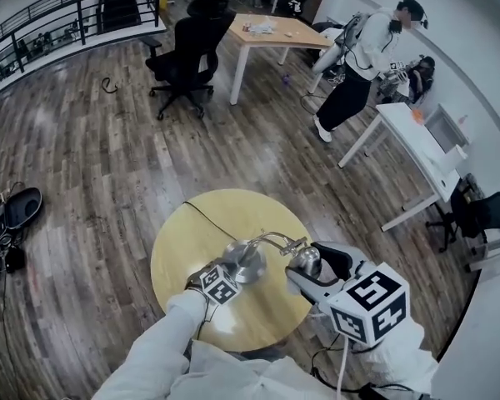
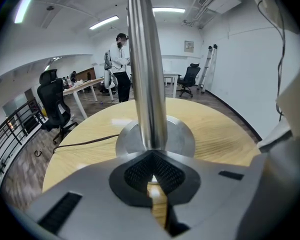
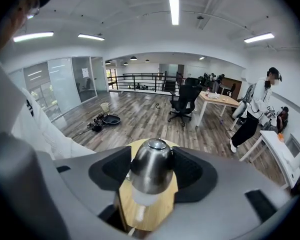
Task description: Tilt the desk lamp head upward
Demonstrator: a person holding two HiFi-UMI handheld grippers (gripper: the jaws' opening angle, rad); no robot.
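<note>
Left gripper view: we clench left gripper [image 2: 153,166] on lamp pole [image 2: 146,74] above base [image 2: 184,134], likely for steadying; right gripper [image 3: 151,178] grasps lamp head [image 3: 151,164], placed for upward tilt.

**A:** What is hidden or unclear in the head view?

**B:** The near rim of the round pale wooden table [image 1: 175,232] lies under the wearer's white sleeves [image 1: 162,344]. The left gripper [image 1: 232,273] shows only its marker cube, which covers its jaws. The standing person in a white top [image 1: 362,48] has a mosaic over the face. The objects on the far rectangular wooden desk [image 1: 267,30] are too small to name.

**A:** And in the gripper views?

**B:** In the left gripper view, the shiny upright metal pole [image 2: 146,74] runs off the top edge. In the right gripper view, the silvery dome-shaped metal lamp head [image 3: 151,171] hides the lamp's arm and base. Only a sliver of table shows below it.
</note>
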